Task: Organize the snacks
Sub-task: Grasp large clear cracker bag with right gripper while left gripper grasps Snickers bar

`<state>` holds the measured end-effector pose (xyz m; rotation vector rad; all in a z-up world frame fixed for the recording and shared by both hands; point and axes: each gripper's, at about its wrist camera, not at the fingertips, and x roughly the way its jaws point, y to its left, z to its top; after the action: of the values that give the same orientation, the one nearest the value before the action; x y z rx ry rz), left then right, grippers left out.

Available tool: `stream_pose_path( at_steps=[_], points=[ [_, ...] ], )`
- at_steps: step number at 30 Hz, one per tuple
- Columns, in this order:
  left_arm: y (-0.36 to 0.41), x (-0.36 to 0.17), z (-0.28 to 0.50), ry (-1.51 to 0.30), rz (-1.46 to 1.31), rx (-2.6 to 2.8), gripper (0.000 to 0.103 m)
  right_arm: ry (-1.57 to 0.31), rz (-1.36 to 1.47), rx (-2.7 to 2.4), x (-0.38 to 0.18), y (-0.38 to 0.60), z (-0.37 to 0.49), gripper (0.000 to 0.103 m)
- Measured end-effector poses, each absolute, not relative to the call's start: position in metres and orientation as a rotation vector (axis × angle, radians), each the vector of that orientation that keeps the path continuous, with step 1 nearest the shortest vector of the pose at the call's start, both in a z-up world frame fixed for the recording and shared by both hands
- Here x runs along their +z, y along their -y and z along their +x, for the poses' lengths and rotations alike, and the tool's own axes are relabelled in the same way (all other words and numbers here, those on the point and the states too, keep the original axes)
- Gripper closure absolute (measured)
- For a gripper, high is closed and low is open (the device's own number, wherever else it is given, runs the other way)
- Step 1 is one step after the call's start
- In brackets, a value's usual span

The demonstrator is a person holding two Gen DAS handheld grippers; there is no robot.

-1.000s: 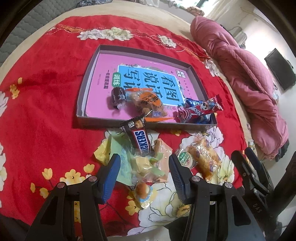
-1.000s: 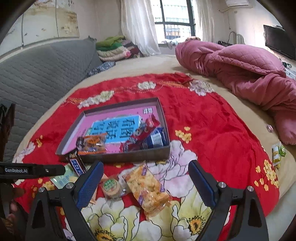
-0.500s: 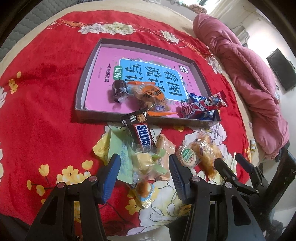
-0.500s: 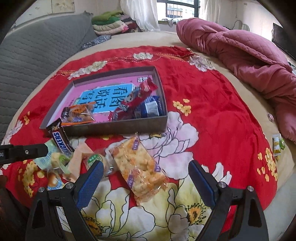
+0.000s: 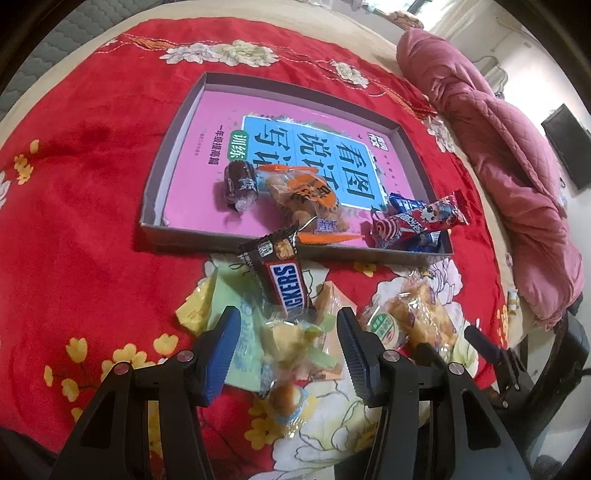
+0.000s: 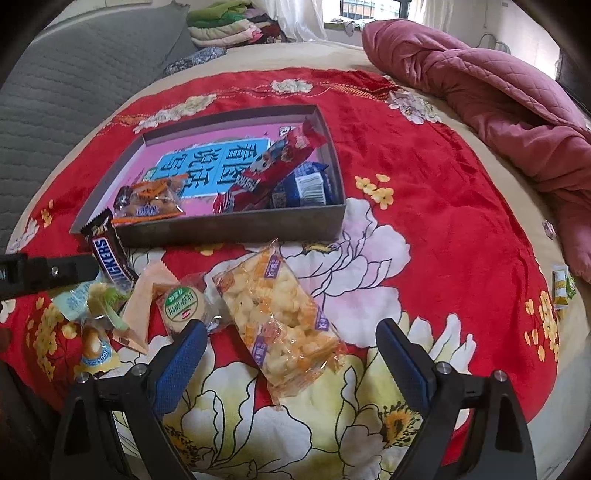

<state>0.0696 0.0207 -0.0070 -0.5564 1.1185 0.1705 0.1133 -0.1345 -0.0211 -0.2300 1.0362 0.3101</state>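
A shallow grey box (image 5: 173, 236) (image 6: 229, 227) with a pink book inside holds several snacks on a red flowered blanket. A Snickers bar (image 5: 282, 275) (image 6: 110, 256) leans on the box's near wall. Loose snacks lie in front of it: a clear pack of yellow puffs (image 6: 277, 317) (image 5: 421, 317), a round green-label biscuit (image 6: 183, 304) (image 5: 384, 326) and small wrapped sweets (image 5: 291, 339). My left gripper (image 5: 288, 343) is open over the sweets, just below the Snickers bar. My right gripper (image 6: 291, 350) is open around the near end of the puff pack.
A pink quilt (image 6: 498, 96) (image 5: 517, 147) is heaped along the right side of the bed. A grey padded headboard (image 6: 66, 74) stands on the left, with folded clothes (image 6: 225, 22) behind. A small green and yellow packet (image 6: 561, 288) lies near the bed's right edge.
Both grippers have moved forward and down toward the loose snacks. The right gripper now straddles the puff pack; the left is closer to the sweets and Snickers bar. Both jaws stay open.
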Motion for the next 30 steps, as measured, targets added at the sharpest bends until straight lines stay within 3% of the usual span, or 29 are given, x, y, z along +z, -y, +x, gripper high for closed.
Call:
stream_pose_path(
  at_steps=[30],
  points=[
    [-0.024, -0.026, 0.090, -1.145, -0.568, 0.222, 0.047, -1.080, -0.261, 0.310, -0.044, 0.138, 0.135, 0.010]
  ],
)
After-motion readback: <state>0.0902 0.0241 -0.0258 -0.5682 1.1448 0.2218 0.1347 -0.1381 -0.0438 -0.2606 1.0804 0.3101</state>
